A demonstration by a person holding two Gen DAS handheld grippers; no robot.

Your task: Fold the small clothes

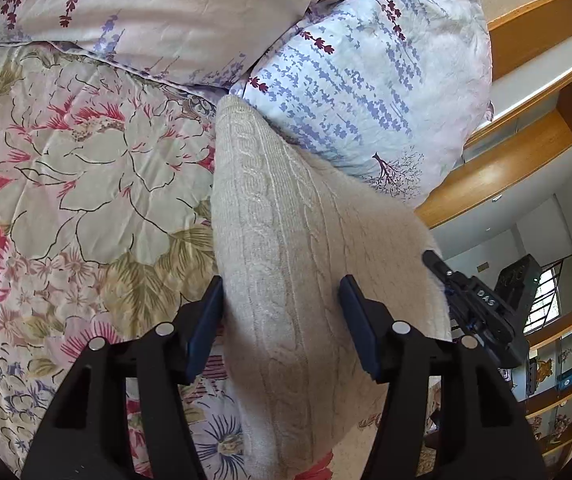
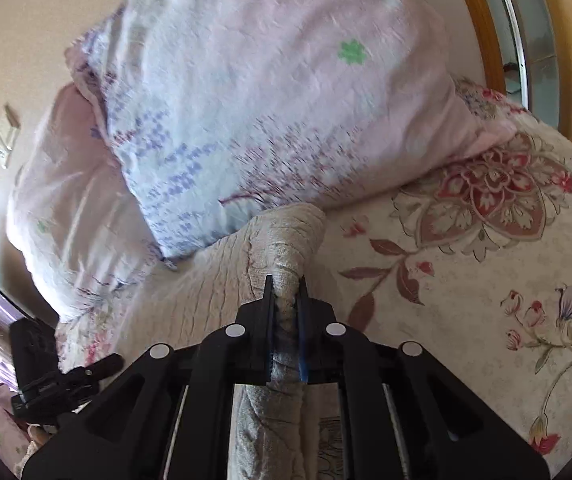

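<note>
Looking along the left claw [image 1: 282, 312], the two blue-padded fingers [image 1: 206, 328] stand spread wide, and the cream cable-knit garment [image 1: 286, 248] runs up between them as a raised, draped fold. The knit fills most of the gap but is not pinched; the left pad sits just at its edge, and whether the right pad touches it cannot be told. The garment stretches away from the claw toward the pillows, its far end resting against the lavender-print pillow [image 1: 365, 92]. Beneath and to the left lies the floral bedspread [image 1: 66, 168], with a second pale pillow [image 1: 158, 8] at the top. On the right side of this view the right claw [image 1: 431, 258] shows as a dark fingertip at the garment's right edge, with wooden shelving [image 1: 525, 152] behind.

From the right wrist camera, the right claw [image 2: 286, 292] is pressed together on a bunched ridge of the cream cable-knit garment [image 2: 282, 240], the knit squeezed between the two pads and running back under the claw body. Ahead of the fingertips the fabric rises in a rounded hump that meets the lavender-print pillow [image 2: 246, 100], which is blurred. More of the garment spreads flat to the left on the floral bedspread [image 2: 465, 280]. The left claw [image 2: 104, 364] appears low at the left edge, beside the spread knit.
</note>
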